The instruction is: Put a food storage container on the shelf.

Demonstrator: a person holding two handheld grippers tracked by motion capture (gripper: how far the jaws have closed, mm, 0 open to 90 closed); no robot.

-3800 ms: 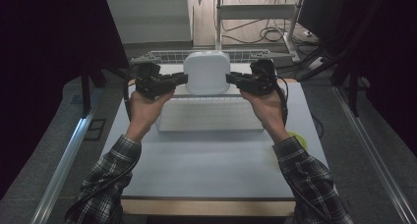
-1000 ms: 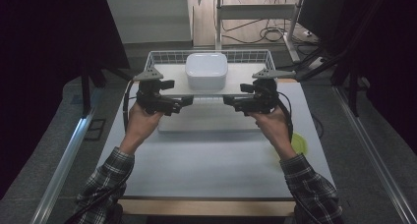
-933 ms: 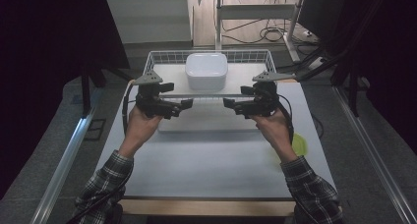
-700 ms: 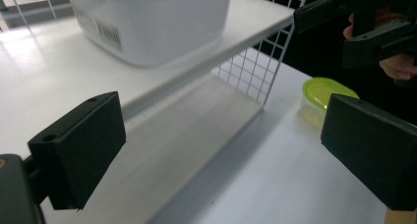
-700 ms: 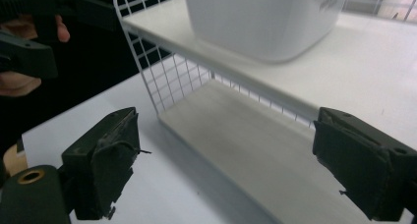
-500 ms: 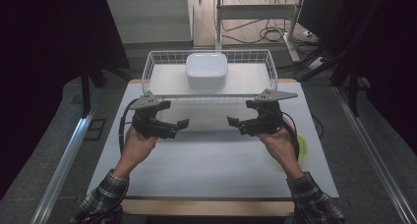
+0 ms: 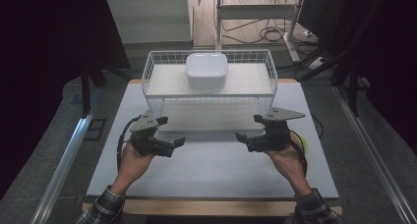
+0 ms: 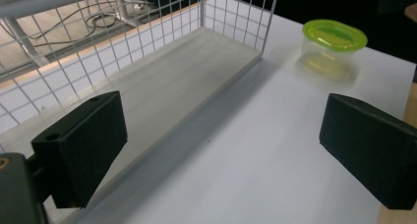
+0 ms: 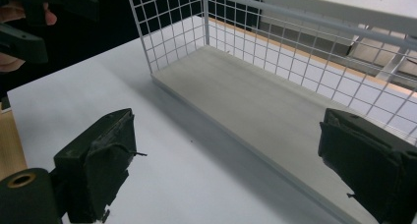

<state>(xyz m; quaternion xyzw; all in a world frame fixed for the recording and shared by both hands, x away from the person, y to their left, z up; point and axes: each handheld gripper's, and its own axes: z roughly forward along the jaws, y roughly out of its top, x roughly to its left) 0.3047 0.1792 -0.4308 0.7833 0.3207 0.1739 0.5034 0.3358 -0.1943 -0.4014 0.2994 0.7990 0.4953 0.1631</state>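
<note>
A white rounded box (image 7: 206, 70) rests on the top shelf of a white wire rack (image 7: 151, 76) at the back of the table. My left gripper (image 7: 174, 146) hovers low over the table in front of the rack's left end, open and empty; in its own view the left gripper (image 8: 223, 121) faces the rack's lower board (image 8: 162, 81). My right gripper (image 7: 244, 140) mirrors it at the rack's right end. Its jaws have just been opening, and the right gripper (image 9: 228, 135) has nothing between them. The two grippers point toward each other.
A clear tub with a lime-green lid (image 8: 334, 35) stands on the white table (image 7: 211, 177) at the right, partly behind the right hand (image 7: 306, 144). The left gripper (image 9: 29, 17) appears far off in the right gripper view. Dark floor and metal rails flank the table.
Both grippers have drawn back from the rack toward the person and sunk closer to the tabletop. The white box, held between them in the oldest frame, stays on the rack's top shelf.
</note>
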